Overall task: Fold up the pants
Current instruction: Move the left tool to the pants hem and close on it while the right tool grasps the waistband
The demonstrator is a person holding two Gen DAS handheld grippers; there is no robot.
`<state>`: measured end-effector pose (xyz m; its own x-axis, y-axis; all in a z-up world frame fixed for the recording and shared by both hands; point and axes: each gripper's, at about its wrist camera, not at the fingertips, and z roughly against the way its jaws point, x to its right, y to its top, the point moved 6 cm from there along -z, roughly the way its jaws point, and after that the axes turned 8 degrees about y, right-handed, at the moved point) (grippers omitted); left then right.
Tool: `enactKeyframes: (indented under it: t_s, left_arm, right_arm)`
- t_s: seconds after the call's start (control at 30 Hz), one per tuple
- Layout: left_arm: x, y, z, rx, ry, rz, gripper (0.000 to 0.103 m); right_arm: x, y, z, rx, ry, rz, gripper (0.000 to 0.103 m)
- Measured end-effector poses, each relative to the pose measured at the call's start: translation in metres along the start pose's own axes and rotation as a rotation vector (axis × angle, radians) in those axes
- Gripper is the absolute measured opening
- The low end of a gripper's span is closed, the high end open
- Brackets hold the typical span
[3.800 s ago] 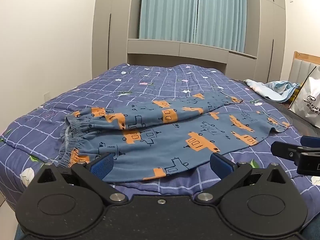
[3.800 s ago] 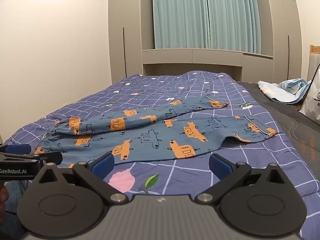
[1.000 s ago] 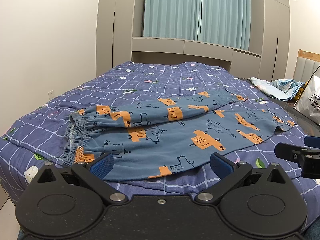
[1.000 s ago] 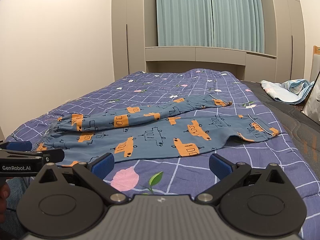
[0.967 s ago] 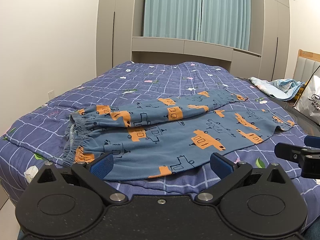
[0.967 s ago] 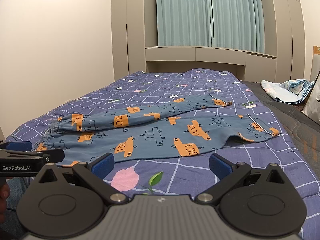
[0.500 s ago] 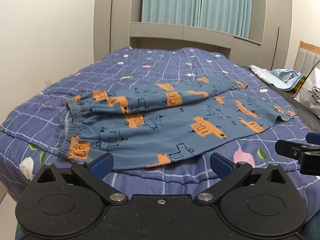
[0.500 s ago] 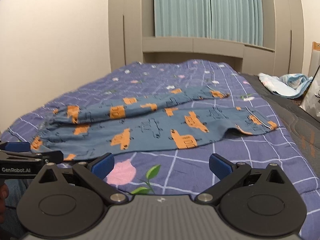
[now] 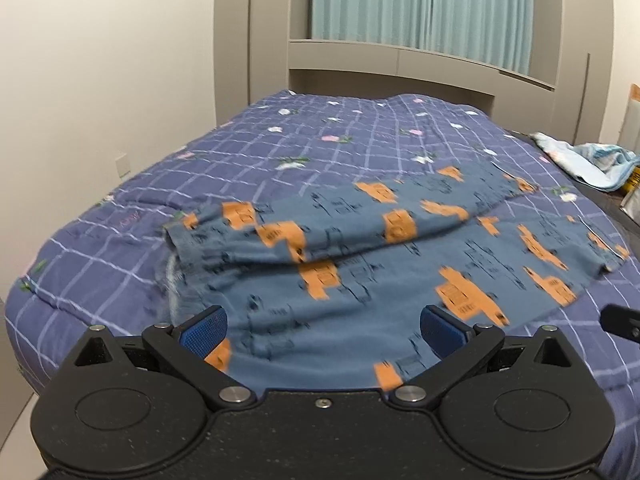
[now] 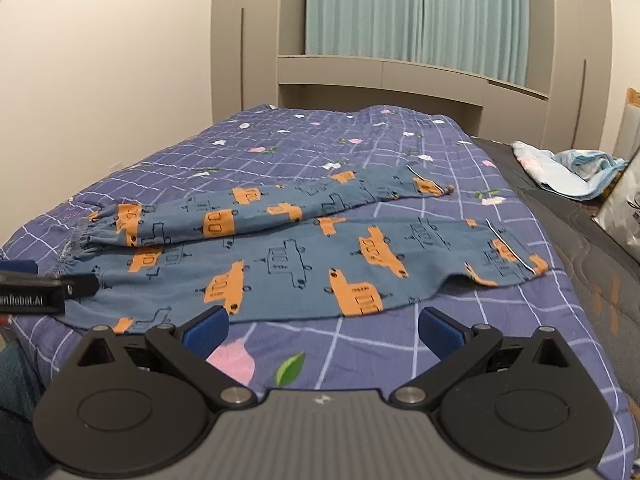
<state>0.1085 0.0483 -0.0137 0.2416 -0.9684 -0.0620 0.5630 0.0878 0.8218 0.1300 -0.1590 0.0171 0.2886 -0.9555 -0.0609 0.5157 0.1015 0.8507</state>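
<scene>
Blue pants [image 9: 360, 276] printed with orange vehicles lie flat on the bed, waistband at the left and both legs running to the right, slightly apart. In the right wrist view the same pants [image 10: 288, 256] span the middle. My left gripper [image 9: 323, 326] is open, hovering over the near edge of the waist end with nothing between its blue pads. My right gripper [image 10: 322, 326] is open too, above bare quilt just short of the near leg's edge. The left gripper's tip [image 10: 48, 288] shows at the left edge of the right wrist view.
The bed wears a purple checked quilt [image 9: 320, 148] with small flowers. A light blue cloth [image 10: 560, 172] and a white bag [image 10: 624, 208] lie at the right. A wall runs along the left, wardrobes and teal curtains [image 10: 416, 16] at the back.
Both grippers have moved forward and down toward the pants; the left one now hangs over the waist end. Both stay open.
</scene>
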Motion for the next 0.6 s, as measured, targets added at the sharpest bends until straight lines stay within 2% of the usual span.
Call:
enactKeyframes:
  t_s: [0.2,0.6]
  left_arm:
    - [-0.020,0.028,-0.020,-0.007,0.069,-0.011,0.103]
    - [-0.040,0.071,-0.072,-0.032,0.122,0.007,0.103]
  right_arm:
    - [0.005,0.018,-0.023,-0.007,0.021,0.019,0.103]
    - [0.012,0.053,-0.080,-0.069,0.026,0.050,0.103]
